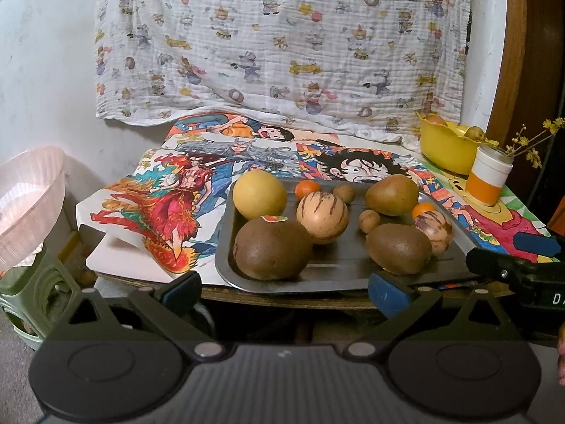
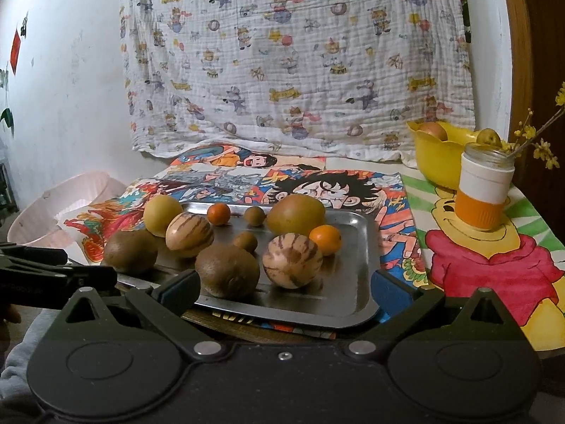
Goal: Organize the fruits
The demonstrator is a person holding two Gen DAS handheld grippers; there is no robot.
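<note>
Both my grippers, left point(image 1: 287, 291) and right point(image 2: 284, 291), hover with fingers spread and empty short of the tray point(image 2: 356, 293) of fruits on the worktop; I'd straddle the near kiwi point(image 2: 227, 270) squarely, squeeze gently.

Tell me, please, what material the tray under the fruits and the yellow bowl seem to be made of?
The tray looks like metal, probably steel: grey, smooth, with dull reflections and pressed ridges. The yellow bowl looks like plastic: an even, bright colour with a soft shine and a wavy moulded rim. Neither can be confirmed by sight alone.
</note>
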